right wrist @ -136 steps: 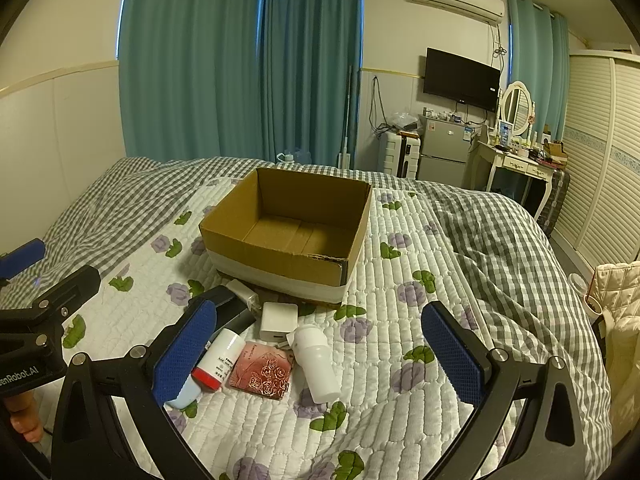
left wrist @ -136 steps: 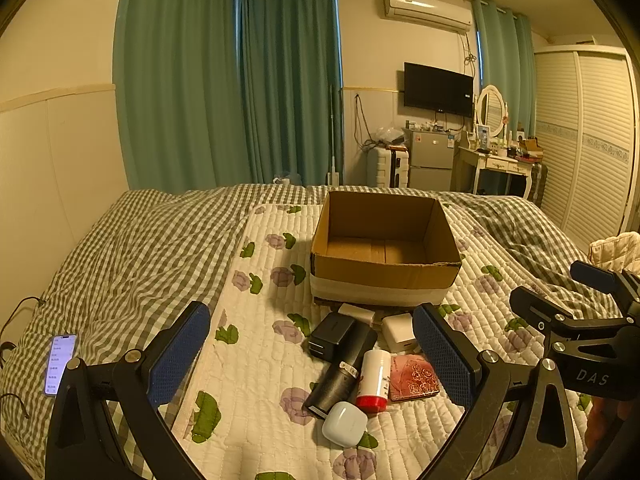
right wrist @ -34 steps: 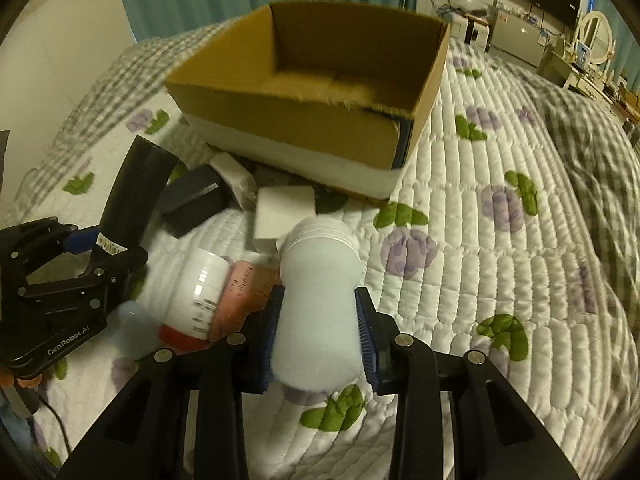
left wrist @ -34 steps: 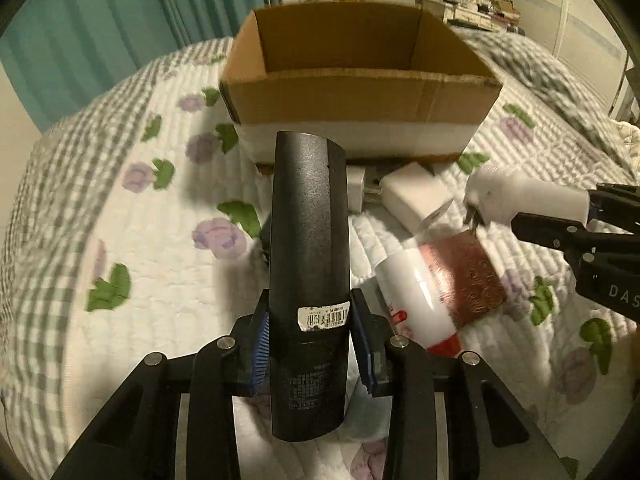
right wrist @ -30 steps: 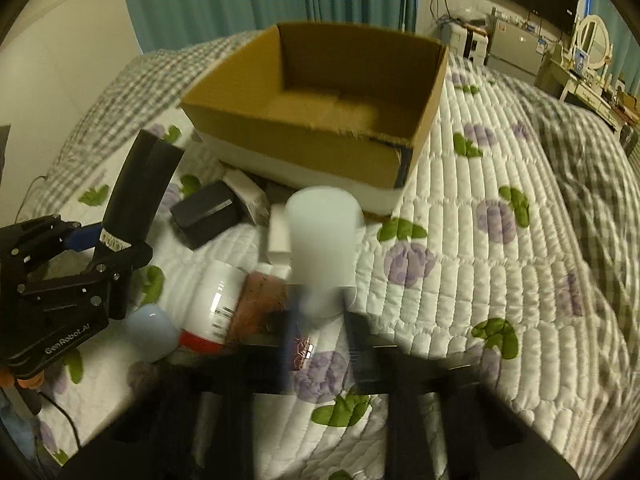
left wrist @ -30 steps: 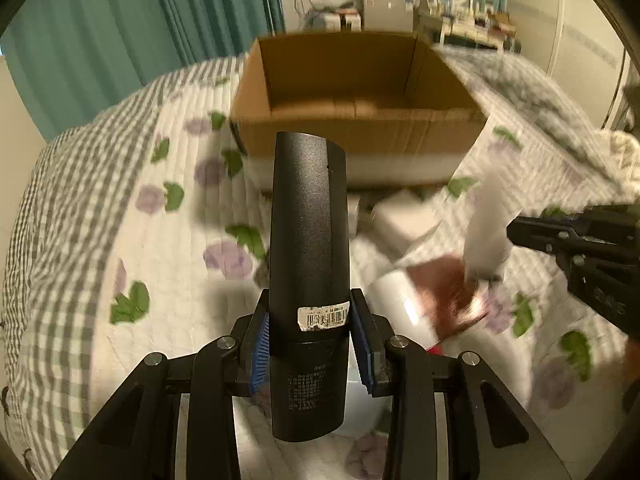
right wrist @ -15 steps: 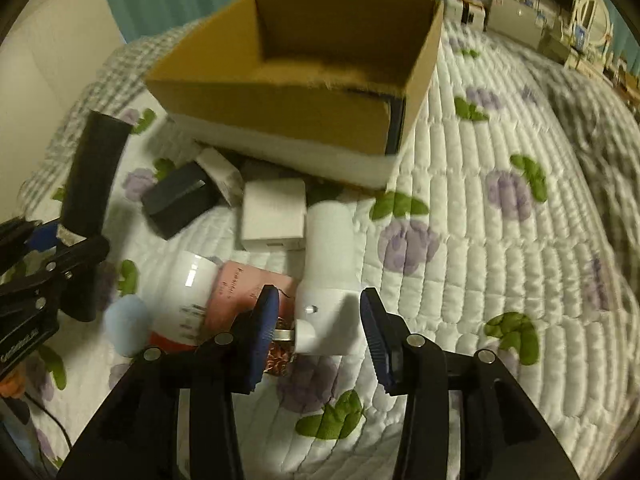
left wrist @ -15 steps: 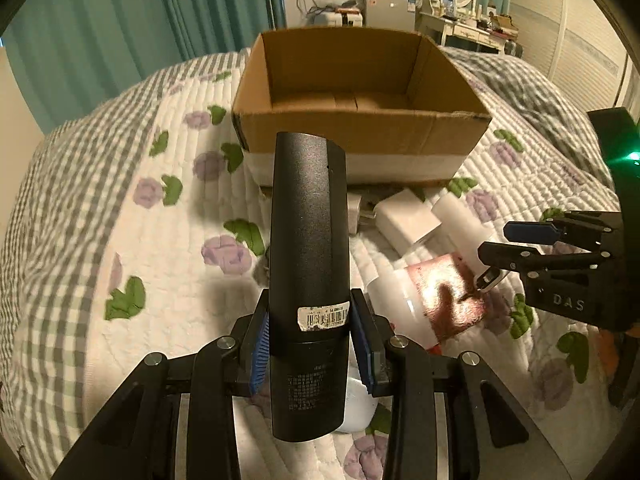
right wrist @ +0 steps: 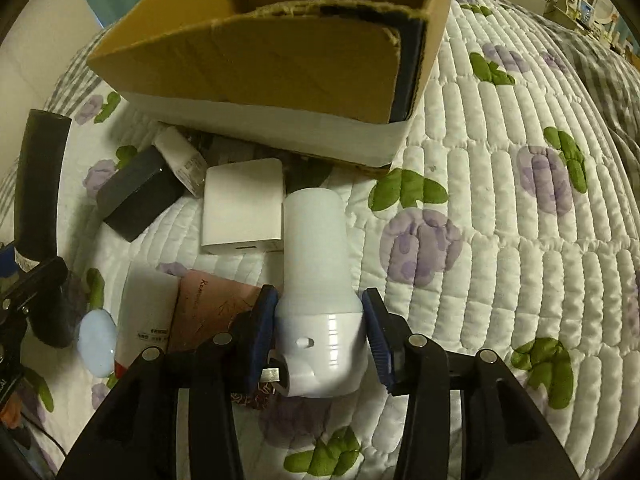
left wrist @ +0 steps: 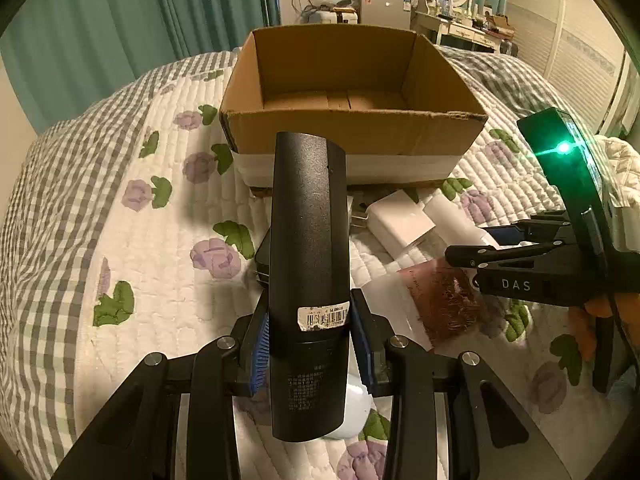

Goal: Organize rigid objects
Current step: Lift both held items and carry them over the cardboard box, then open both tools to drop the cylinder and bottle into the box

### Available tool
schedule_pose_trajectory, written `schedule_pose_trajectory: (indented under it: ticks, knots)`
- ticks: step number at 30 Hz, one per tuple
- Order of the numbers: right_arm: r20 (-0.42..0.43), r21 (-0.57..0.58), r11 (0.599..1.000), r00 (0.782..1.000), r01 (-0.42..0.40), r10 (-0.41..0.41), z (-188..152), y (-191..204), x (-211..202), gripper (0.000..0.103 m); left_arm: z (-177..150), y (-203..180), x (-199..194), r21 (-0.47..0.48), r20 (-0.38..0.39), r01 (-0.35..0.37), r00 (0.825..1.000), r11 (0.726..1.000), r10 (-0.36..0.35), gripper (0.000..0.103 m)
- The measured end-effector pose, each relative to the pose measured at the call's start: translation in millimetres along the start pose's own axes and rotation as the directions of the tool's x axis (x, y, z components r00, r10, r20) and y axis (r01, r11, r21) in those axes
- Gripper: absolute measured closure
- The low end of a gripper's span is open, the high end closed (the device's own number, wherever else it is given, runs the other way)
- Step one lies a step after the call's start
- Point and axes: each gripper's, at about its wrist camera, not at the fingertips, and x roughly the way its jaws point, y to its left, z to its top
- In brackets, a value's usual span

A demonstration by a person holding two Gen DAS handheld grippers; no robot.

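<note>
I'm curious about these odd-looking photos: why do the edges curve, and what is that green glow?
Left wrist view: the fisheye lens bows the cardboard box and the quilt and leaves dark corners; the green flare is a lit indicator on the right gripper's housing; warm room light throws a shadow left of the black tube. Right wrist view: same bowing, dimmer, the white bottle glossy with small highlights.

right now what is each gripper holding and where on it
The left gripper clamps the black tube near its lower end, at the barcode label. The right gripper has its jaws around the white bottle at its wide glossy end.
</note>
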Motion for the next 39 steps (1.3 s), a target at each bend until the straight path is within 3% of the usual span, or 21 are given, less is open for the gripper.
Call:
schedule_pose_trajectory:
  ticks: [5,10,14,17,20,24,28,37,39]
  knots:
    - [0.092,-0.028,0.999,0.996,0.017,-0.015,-4.5,6.7,-35.5,0.060,5.4,0.8,-14.2,0.006,0.031,-0.012,0.999,1.000,0.011,0.067]
    - [0.189,-0.084,0.996,0.982,0.029,-0.012,9.6,19.3,-92.9,0.060,26.7,6.8,-31.2,0.002,0.057,0.025,0.998,1.000,-0.025,0.067]
    - [0.279,-0.106,0.994,0.960,0.038,-0.008,39.1,27.6,-137.6,0.060,62.7,16.8,-48.5,0.001,0.093,0.069,0.993,0.998,-0.069,0.067]
    - [0.341,-0.113,0.991,0.940,0.064,-0.022,65.3,33.1,-164.5,0.060,95.1,20.0,-54.5,0.020,0.126,0.030,0.992,0.999,-0.032,0.067]
    - [0.374,-0.106,0.992,0.927,0.067,-0.023,93.0,31.6,-176.9,0.060,127.7,26.5,-48.7,0.008,0.133,0.043,0.990,0.999,-0.044,0.067]
    - [0.390,-0.092,0.992,0.920,0.081,-0.039,126.6,21.8,-172.7,0.060,167.1,34.7,-23.7,-0.003,0.121,0.051,0.991,0.999,-0.050,0.067]
    - [0.364,-0.072,0.995,0.931,0.069,-0.039,147.3,10.4,-148.5,0.060,188.4,33.5,19.5,0.000,0.063,0.057,0.996,0.998,-0.056,0.067]
    - [0.284,-0.049,0.997,0.958,0.054,-0.038,159.4,-16.6,-78.7,0.060,191.3,22.9,101.3,0.046,-0.052,0.037,0.998,0.998,-0.035,0.066]
    - [0.280,-0.048,0.998,0.960,0.047,-0.032,159.0,-17.7,-73.5,0.060,190.3,18.8,103.0,0.067,-0.036,0.041,0.999,0.997,-0.039,0.058]
